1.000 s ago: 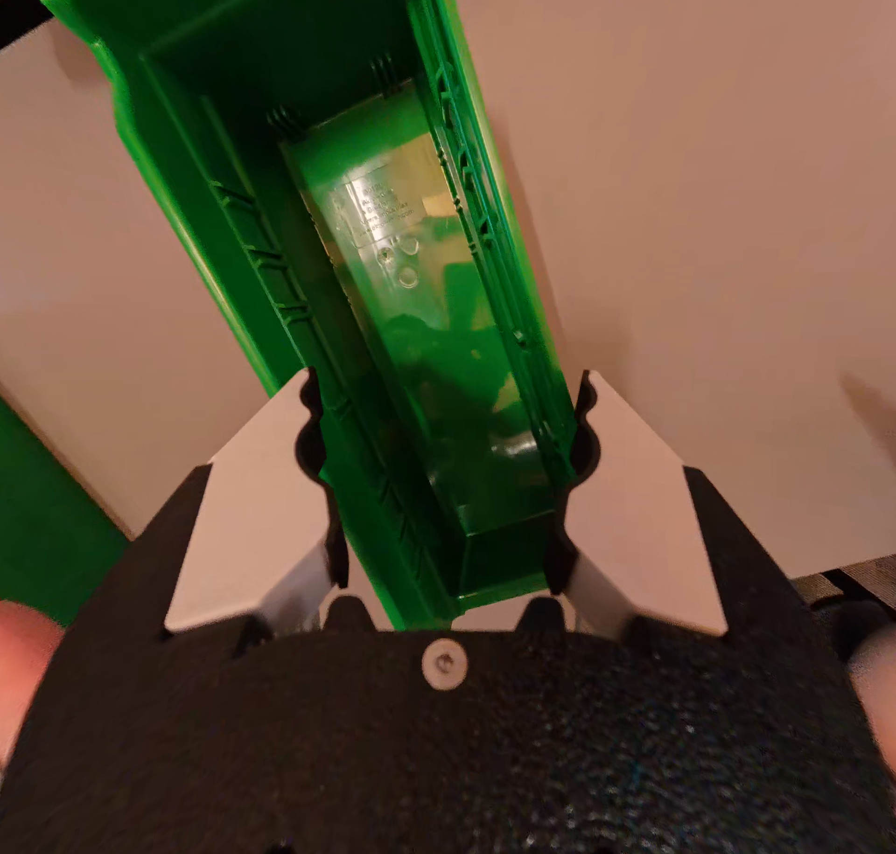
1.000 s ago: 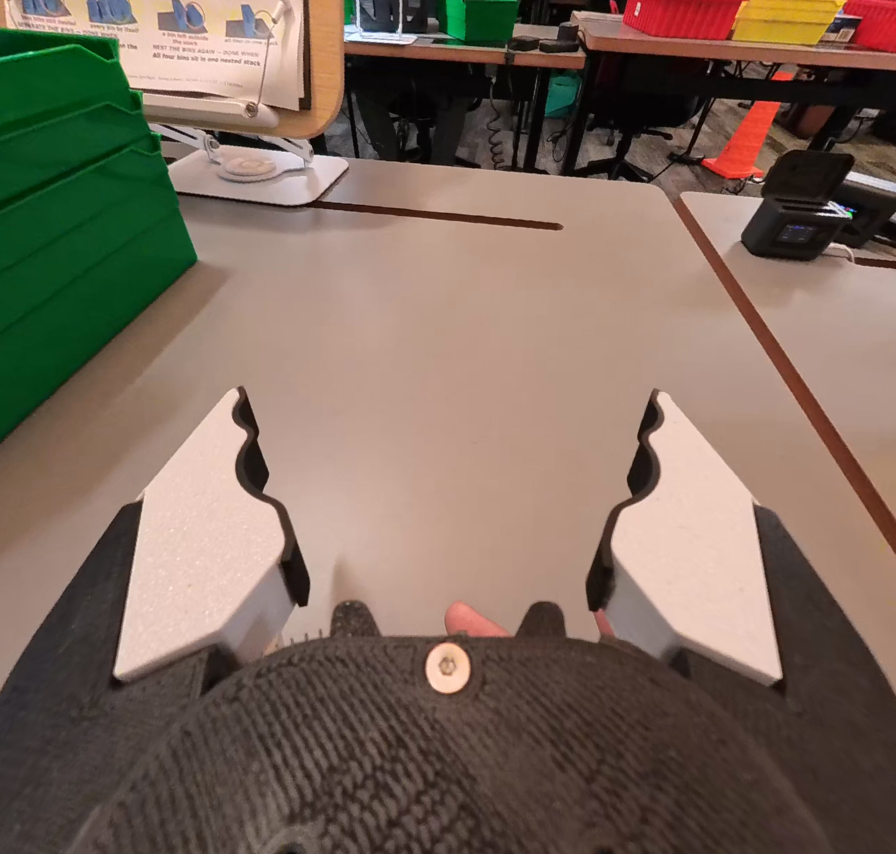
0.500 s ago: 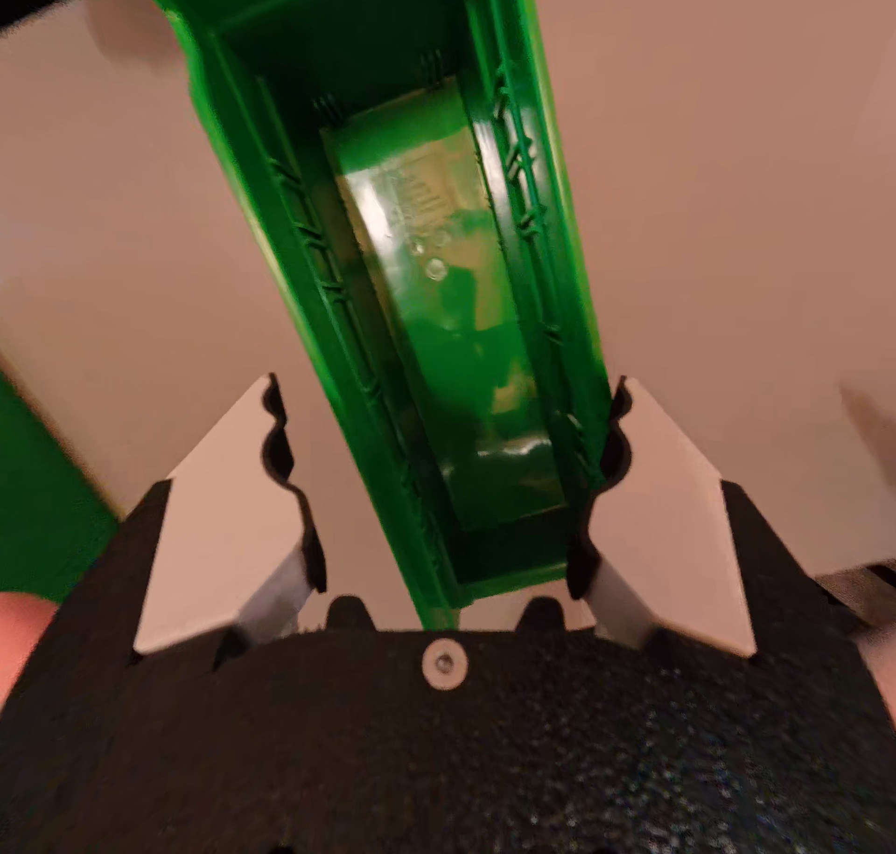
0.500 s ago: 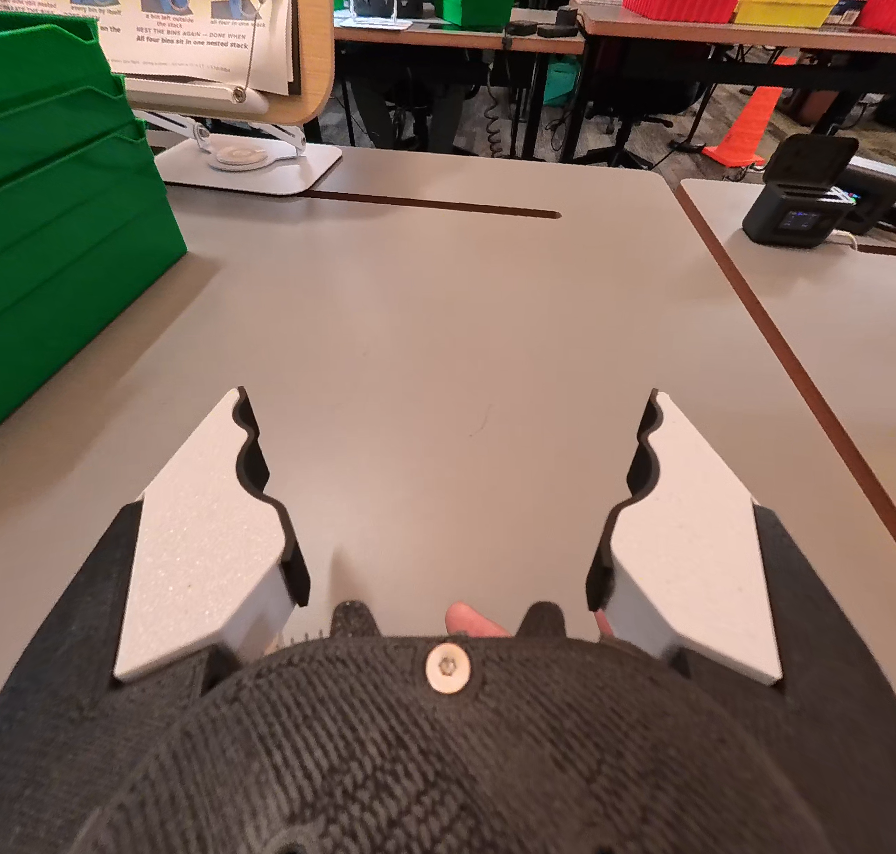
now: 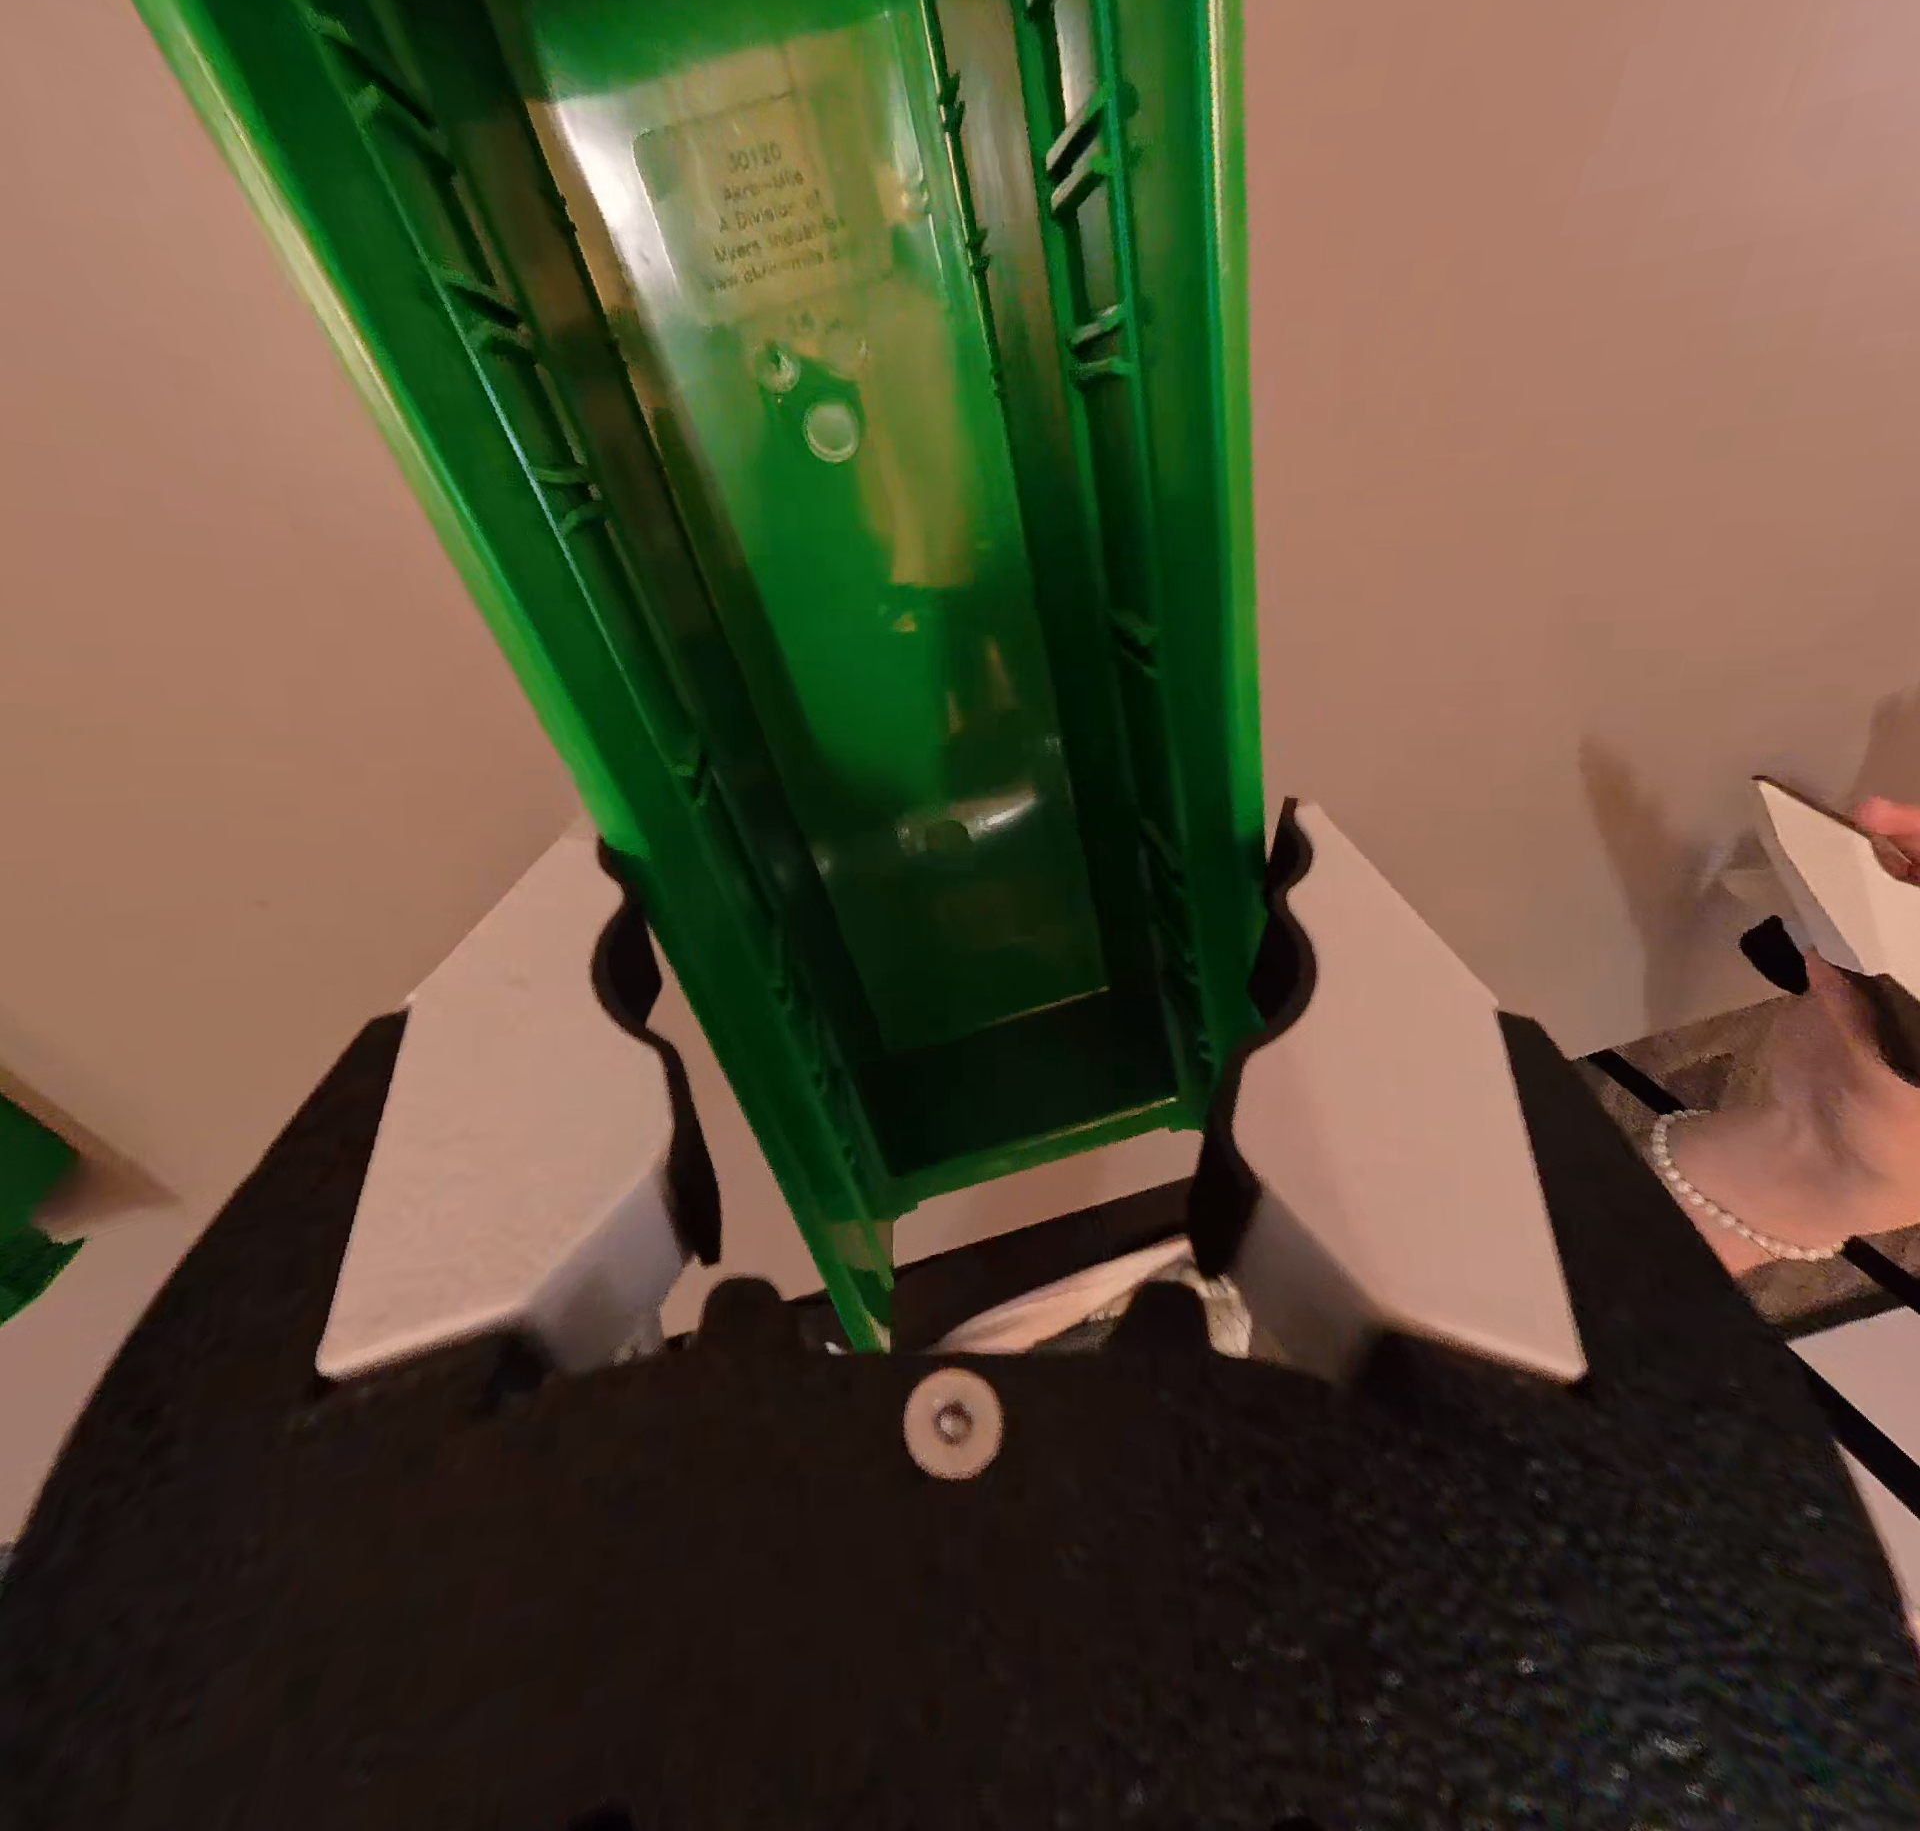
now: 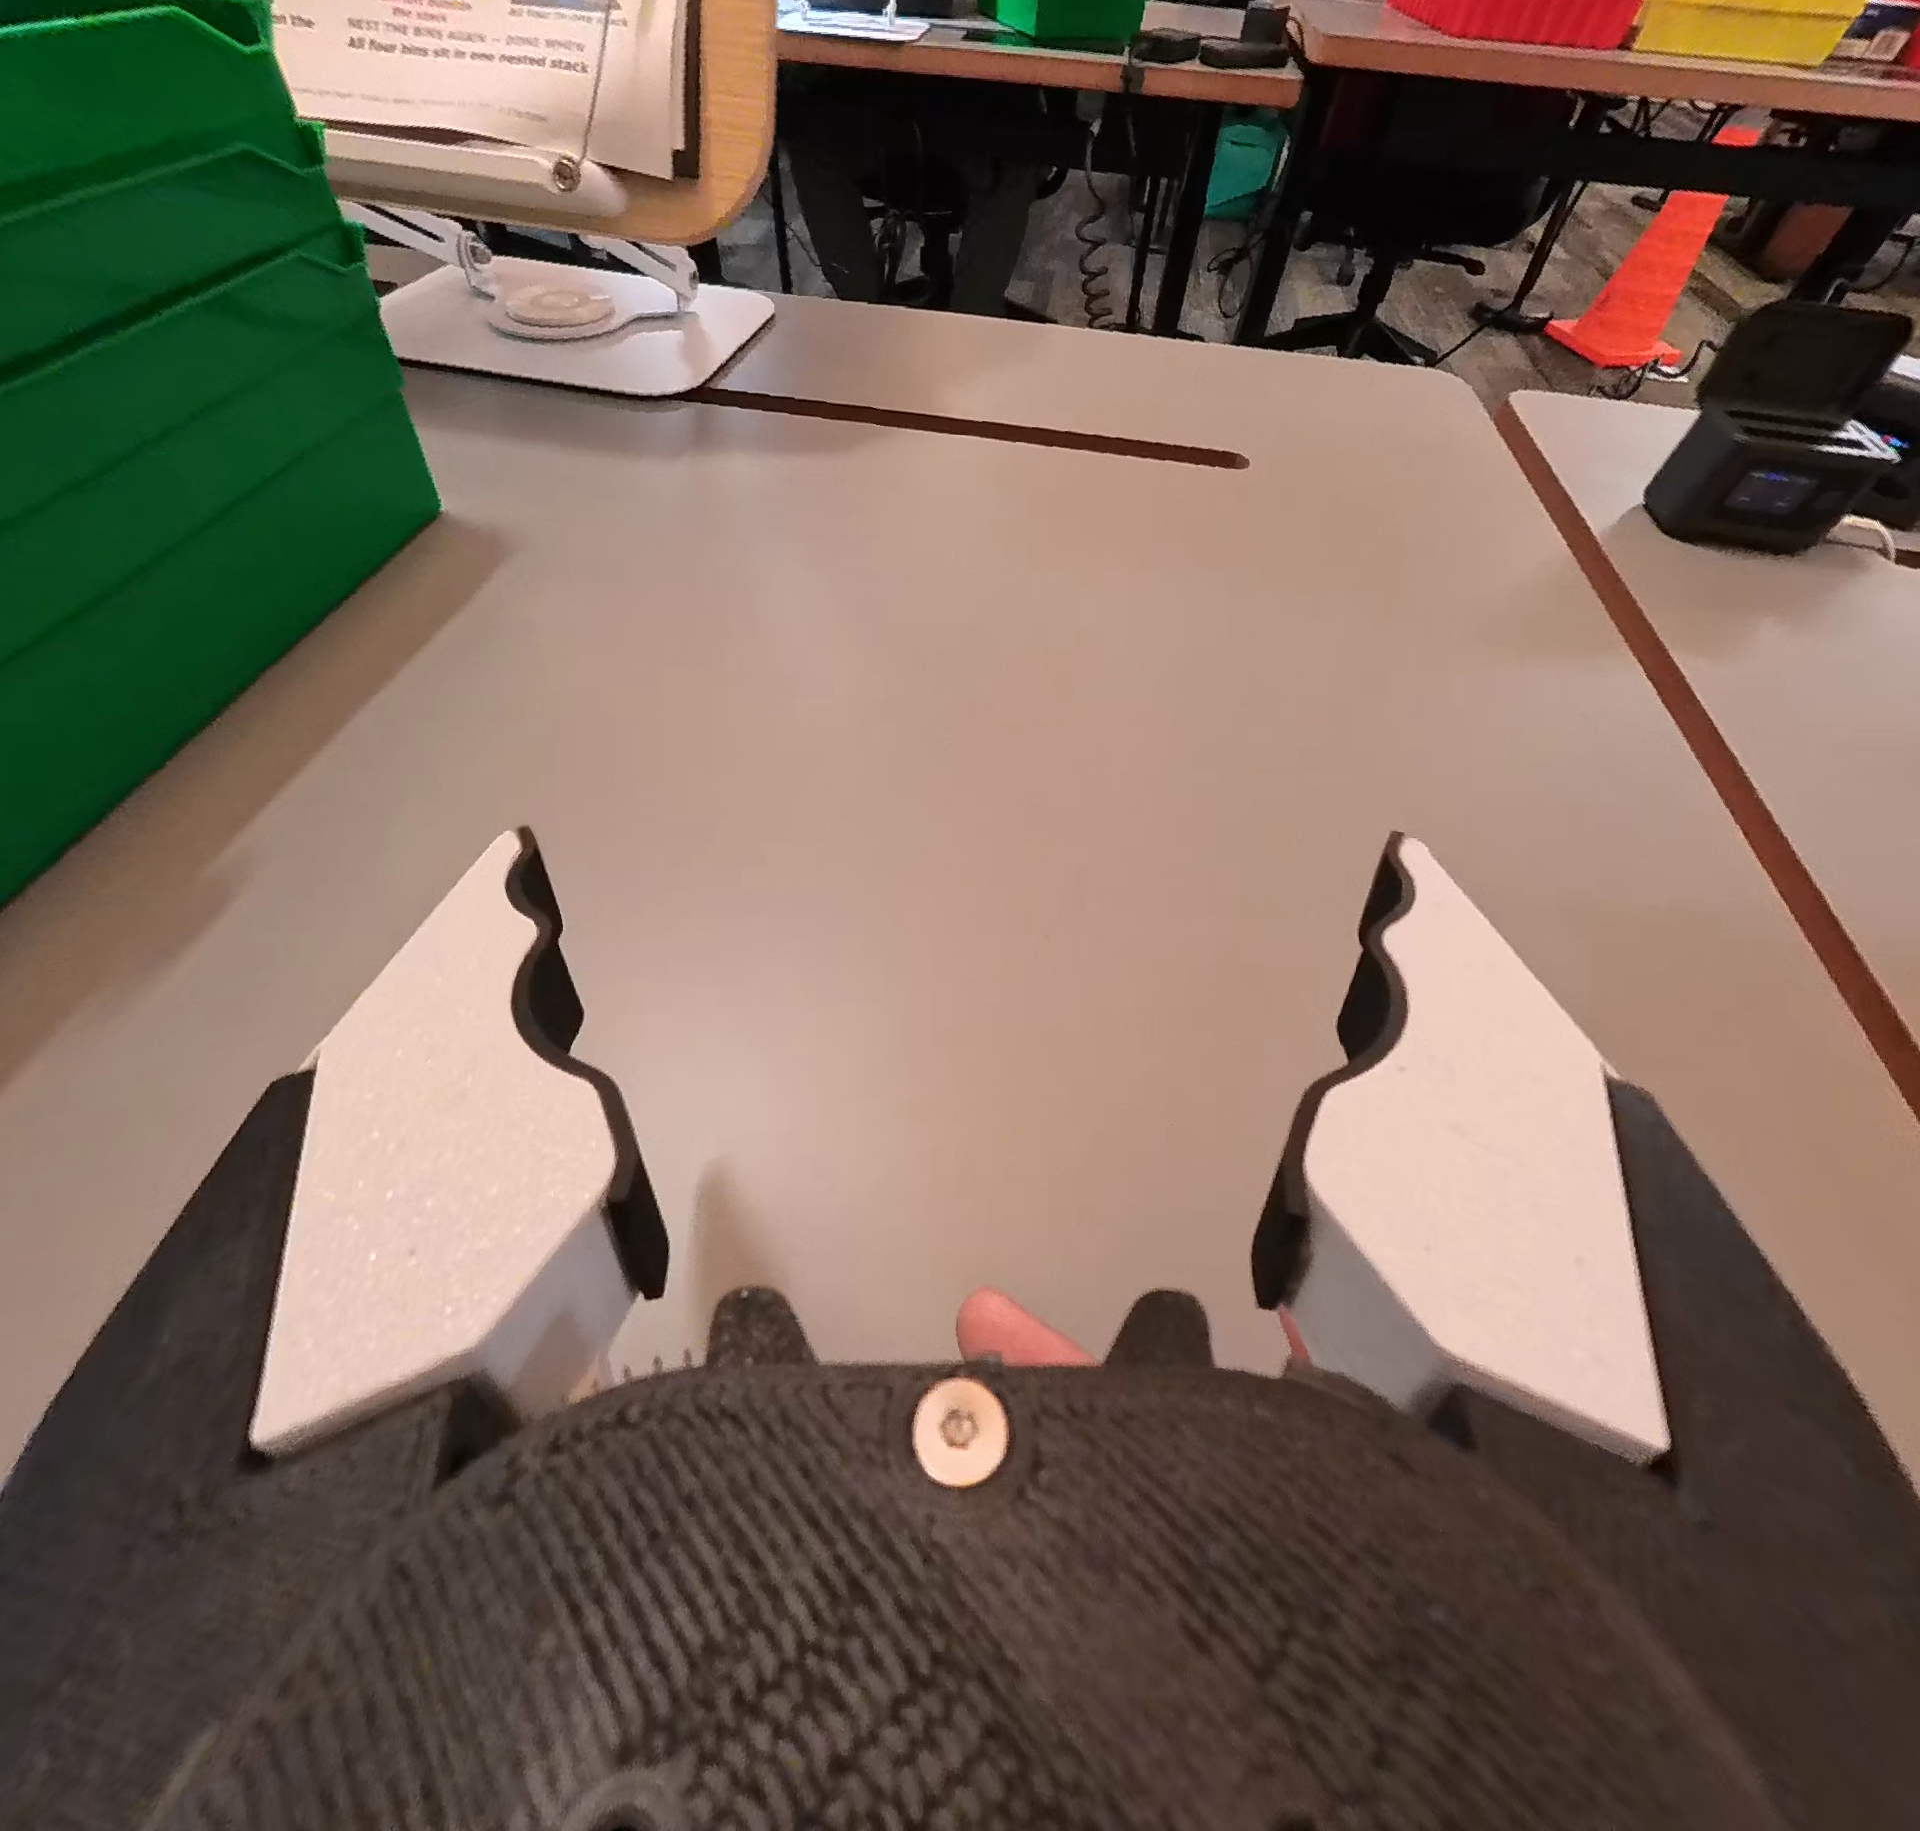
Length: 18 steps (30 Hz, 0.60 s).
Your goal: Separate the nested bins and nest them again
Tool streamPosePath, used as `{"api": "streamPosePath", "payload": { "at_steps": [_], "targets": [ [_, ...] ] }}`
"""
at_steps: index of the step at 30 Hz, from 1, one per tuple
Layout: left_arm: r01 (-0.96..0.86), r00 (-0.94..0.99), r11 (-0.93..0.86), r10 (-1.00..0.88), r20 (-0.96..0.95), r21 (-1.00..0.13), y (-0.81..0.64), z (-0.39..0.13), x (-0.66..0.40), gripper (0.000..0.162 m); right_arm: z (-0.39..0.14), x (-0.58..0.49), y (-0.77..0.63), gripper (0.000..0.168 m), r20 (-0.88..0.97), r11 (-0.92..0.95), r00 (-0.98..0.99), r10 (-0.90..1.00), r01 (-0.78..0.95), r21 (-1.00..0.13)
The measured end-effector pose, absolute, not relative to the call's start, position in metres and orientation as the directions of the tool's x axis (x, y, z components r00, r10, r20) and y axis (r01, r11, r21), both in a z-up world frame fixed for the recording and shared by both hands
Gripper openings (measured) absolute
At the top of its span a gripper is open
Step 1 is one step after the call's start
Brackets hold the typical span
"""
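Narrow green bin [image 5: 831,576] lies lengthwise between the jaws of the left gripper [image 5: 940,960], which clamp its two long side walls at the near end, a hold suited to lifting it clear of the worktop [image 5: 1558,379]. Right gripper [image 6: 961,1043] hovers over bare worktop with jaws wide apart and empty; the nested green stack [image 6: 177,410] stands to its left, and nothing blocks the path between, though the instruction board [image 6: 582,88] stands close behind the stack
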<state>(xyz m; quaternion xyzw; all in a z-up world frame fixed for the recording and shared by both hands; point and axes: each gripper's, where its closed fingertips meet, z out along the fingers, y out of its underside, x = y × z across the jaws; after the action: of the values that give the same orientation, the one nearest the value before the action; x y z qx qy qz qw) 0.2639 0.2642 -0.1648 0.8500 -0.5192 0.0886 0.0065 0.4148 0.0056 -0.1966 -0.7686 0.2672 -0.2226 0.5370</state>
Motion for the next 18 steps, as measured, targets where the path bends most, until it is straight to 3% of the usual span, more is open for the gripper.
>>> {"api": "streamPosePath", "payload": {
  "at_steps": [7,18],
  "targets": [
    [-0.880,0.471,-0.474,-0.869,0.152,0.016,0.263,-0.162,0.258,0.104,-0.197,0.411,0.011,0.148,0.083,-0.303,0.766,-0.638,-0.150,-0.941],
    [-0.902,0.430,-0.422,-0.897,0.101,0.093,0.263,-0.158,0.249,0.102,-0.200,0.420,0.002,0.147,0.052,-0.282,0.752,-0.657,-0.182,-0.942]
  ]
}}
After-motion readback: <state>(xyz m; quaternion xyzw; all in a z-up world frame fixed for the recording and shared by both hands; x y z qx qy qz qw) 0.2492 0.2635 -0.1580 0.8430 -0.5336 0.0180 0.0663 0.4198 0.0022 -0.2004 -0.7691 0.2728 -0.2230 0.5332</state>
